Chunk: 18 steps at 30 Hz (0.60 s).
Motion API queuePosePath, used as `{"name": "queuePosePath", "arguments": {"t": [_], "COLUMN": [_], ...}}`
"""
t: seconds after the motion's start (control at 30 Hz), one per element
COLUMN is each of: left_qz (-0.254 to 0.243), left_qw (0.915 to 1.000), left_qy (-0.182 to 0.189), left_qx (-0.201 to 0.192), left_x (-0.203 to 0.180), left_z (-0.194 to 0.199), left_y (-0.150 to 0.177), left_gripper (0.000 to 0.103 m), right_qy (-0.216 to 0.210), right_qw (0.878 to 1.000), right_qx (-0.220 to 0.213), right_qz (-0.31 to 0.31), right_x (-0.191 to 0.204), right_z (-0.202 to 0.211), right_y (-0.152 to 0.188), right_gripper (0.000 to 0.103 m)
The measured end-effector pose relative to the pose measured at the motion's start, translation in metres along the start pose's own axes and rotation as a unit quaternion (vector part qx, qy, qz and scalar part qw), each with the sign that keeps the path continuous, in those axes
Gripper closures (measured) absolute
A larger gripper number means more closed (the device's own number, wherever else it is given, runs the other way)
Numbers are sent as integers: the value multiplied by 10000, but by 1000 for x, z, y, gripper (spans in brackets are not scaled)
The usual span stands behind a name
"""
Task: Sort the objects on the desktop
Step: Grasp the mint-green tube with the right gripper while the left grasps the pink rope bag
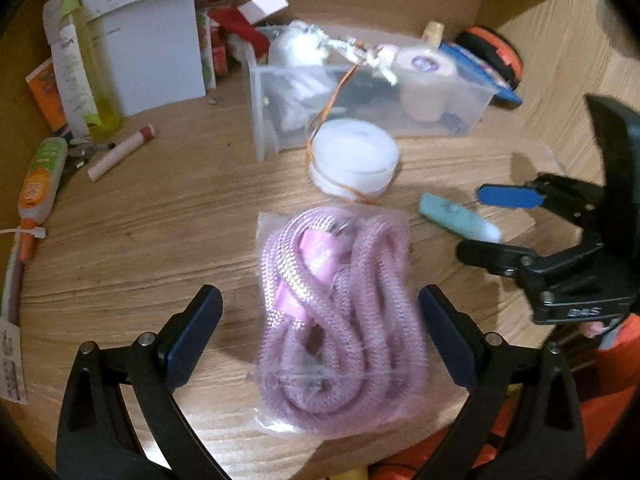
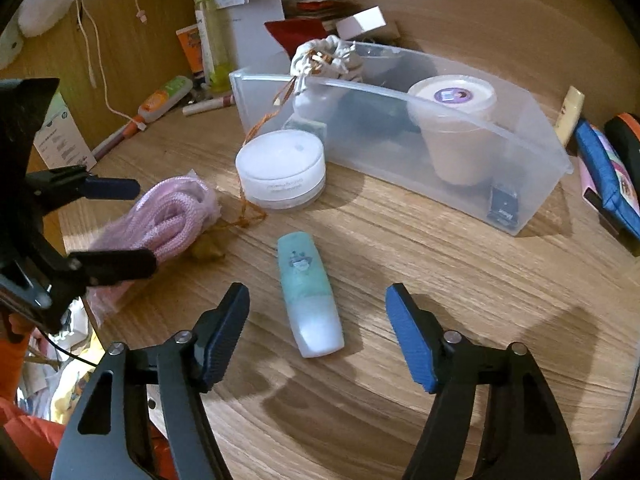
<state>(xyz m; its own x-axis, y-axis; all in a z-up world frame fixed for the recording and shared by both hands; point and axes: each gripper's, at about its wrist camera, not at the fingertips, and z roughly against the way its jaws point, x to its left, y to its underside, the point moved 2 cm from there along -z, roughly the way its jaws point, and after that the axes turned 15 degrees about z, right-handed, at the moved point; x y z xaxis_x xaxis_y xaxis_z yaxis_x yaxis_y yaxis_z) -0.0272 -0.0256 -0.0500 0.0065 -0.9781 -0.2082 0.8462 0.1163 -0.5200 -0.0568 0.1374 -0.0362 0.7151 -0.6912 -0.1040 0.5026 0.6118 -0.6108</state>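
My left gripper (image 1: 320, 332) hangs over the bagged pink rope (image 1: 336, 316), jaws apart, one pad on each side of the bag at the lower centre of the left wrist view; the pads sit close to the plastic, and I cannot tell whether they touch it. The picture is motion-blurred there.

My right gripper (image 2: 318, 336) is spread wide, straddling the teal tube (image 2: 310, 294), which lies flat on the wooden tabletop (image 2: 440, 272) at centre frame, clear of both pads. No earlier view to hold against.

Above the tube in the right wrist view: a round white jar (image 2: 280, 170) standing upright, just in front of the clear plastic bin (image 2: 532, 200). An orange thread (image 2: 248, 208) trails from the bin past the jar. Inside the bin, a lidded cup (image 2: 454, 128) to the right and a white drawstring pouch (image 2: 324, 60) resting on the left rim.

Upper left of the same view: a green bottle (image 2: 210, 32), papers and an orange-and-green tube (image 2: 164, 98) crowd the back corner. A blue pouch (image 2: 604, 176) lies at the right edge.
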Motion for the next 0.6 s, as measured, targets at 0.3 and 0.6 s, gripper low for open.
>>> {"name": "queuePosePath", "arguments": {"t": [0.3,0.6], "left_qz": [-102,-248], "left_qw": [9999,9985], "left_qy": [-62,-76], "left_qx": [-64,-475], "left_x": [1,-6], "left_z": [-9,-7], "left_y": [2,5], "left_gripper": [4,30], "right_qy": [-16,-79], "right_qw": [9998,10000], "right_qx": [76,36], "right_qz": [160,7], "right_x": [8,3], "right_z": [-11,-13], "right_y": [-7,-12], "right_gripper": [56,80]}}
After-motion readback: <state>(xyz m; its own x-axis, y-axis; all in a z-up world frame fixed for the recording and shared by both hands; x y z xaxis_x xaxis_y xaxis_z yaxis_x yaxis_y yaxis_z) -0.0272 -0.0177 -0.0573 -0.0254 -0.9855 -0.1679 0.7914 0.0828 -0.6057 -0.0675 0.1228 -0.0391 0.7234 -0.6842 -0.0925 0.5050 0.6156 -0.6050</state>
